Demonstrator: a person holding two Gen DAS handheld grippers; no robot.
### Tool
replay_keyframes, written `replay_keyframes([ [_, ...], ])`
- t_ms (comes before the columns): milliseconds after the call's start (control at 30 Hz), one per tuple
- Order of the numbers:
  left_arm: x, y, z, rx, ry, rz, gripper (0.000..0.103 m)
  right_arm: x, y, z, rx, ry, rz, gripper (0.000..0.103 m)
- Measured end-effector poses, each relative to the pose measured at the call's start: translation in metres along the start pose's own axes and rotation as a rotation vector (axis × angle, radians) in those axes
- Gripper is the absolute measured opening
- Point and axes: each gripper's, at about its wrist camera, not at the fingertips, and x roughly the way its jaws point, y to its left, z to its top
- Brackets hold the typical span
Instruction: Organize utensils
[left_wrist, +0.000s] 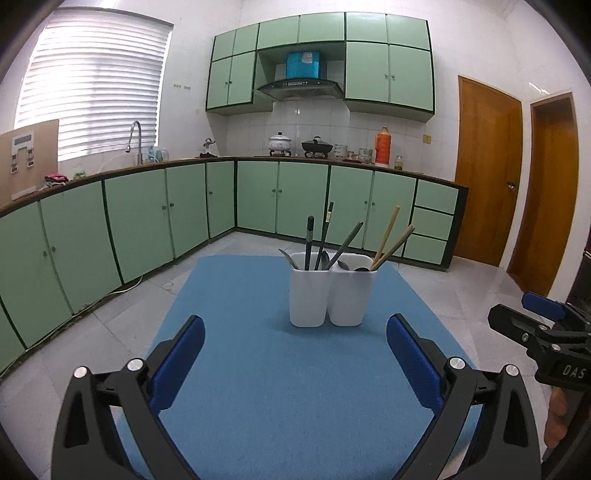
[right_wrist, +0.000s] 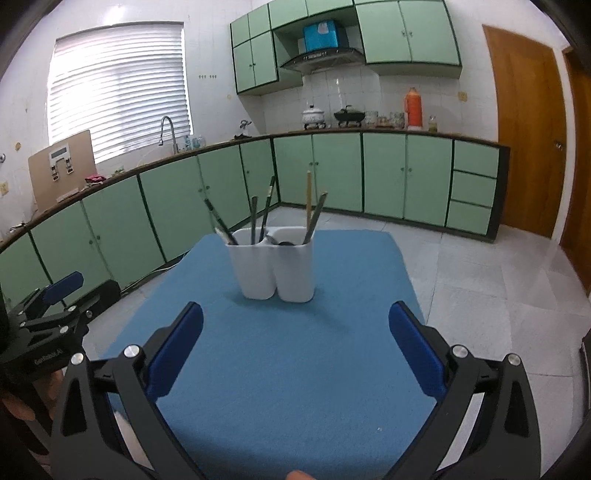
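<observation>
A white two-compartment utensil holder (left_wrist: 330, 295) (right_wrist: 275, 269) stands on the blue mat (left_wrist: 258, 369) (right_wrist: 295, 350). Dark-handled utensils (left_wrist: 309, 240) (right_wrist: 255, 221) and spoons stand in its left compartment. Wooden chopsticks (left_wrist: 388, 236) (right_wrist: 308, 203), a grey-handled utensil and a spoon stand in its right one. My left gripper (left_wrist: 295, 354) is open and empty, short of the holder. My right gripper (right_wrist: 295, 347) is open and empty too, also short of the holder. Each gripper shows at the edge of the other's view: the right one in the left wrist view (left_wrist: 535, 325), the left one in the right wrist view (right_wrist: 51, 306).
Green kitchen cabinets (left_wrist: 147, 221) (right_wrist: 369, 173) run along the left and far walls under a counter with pots, a red flask (left_wrist: 383, 146) and a sink tap (left_wrist: 135, 140). Wooden doors (left_wrist: 487, 170) stand at the right. Tiled floor surrounds the mat.
</observation>
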Motion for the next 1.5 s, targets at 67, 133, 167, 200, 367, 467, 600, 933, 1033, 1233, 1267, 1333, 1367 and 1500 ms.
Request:
replay_keyframes([
  [67, -0.002, 0.000, 0.003, 0.000, 0.003, -0.002, 0.097, -0.003, 0.002, 0.002, -0.007, 0.000, -0.007, 0.098],
  [133, -0.004, -0.001, 0.005, 0.002, 0.006, -0.001, 0.097, -0.005, 0.005, 0.004, -0.017, 0.006, -0.004, 0.098],
  [167, -0.005, -0.002, 0.006, 0.006, 0.008, 0.001, 0.097, -0.006, 0.006, 0.005, -0.020, 0.007, -0.004, 0.098],
  [200, -0.005, -0.003, 0.007, 0.011, 0.010, 0.002, 0.097, -0.007, 0.007, 0.005, -0.024, 0.006, -0.003, 0.098],
  [367, -0.007, -0.006, 0.008, 0.019, 0.016, -0.003, 0.097, -0.008, 0.011, 0.009, -0.036, 0.015, -0.007, 0.098],
  [467, -0.006, -0.007, 0.008, 0.018, 0.019, -0.003, 0.097, -0.007, 0.012, 0.009, -0.040, 0.020, -0.005, 0.098],
  [600, -0.004, -0.009, 0.008, 0.013, 0.025, -0.006, 0.097, -0.004, 0.010, 0.010, -0.038, 0.028, -0.006, 0.098],
  [933, -0.004, -0.012, 0.008, 0.015, 0.025, -0.006, 0.097, -0.004, 0.008, 0.011, -0.043, 0.023, -0.004, 0.098],
  [1033, -0.004, -0.012, 0.008, 0.016, 0.022, -0.006, 0.097, -0.004, 0.007, 0.011, -0.042, 0.021, -0.003, 0.098],
  [1233, -0.005, -0.014, 0.009, 0.018, 0.020, -0.006, 0.097, -0.006, 0.007, 0.011, -0.047, 0.016, -0.002, 0.098],
  [1267, -0.005, -0.014, 0.010, 0.018, 0.019, -0.006, 0.097, -0.006, 0.007, 0.011, -0.047, 0.016, -0.002, 0.098],
  [1333, -0.005, -0.014, 0.009, 0.018, 0.019, -0.006, 0.097, -0.006, 0.007, 0.011, -0.048, 0.016, -0.001, 0.098],
  [1367, -0.005, -0.014, 0.009, 0.018, 0.019, -0.005, 0.097, -0.007, 0.007, 0.011, -0.048, 0.015, -0.001, 0.098],
  [1500, -0.005, -0.014, 0.009, 0.019, 0.019, -0.005, 0.097, -0.007, 0.009, 0.011, -0.050, 0.016, 0.000, 0.098],
])
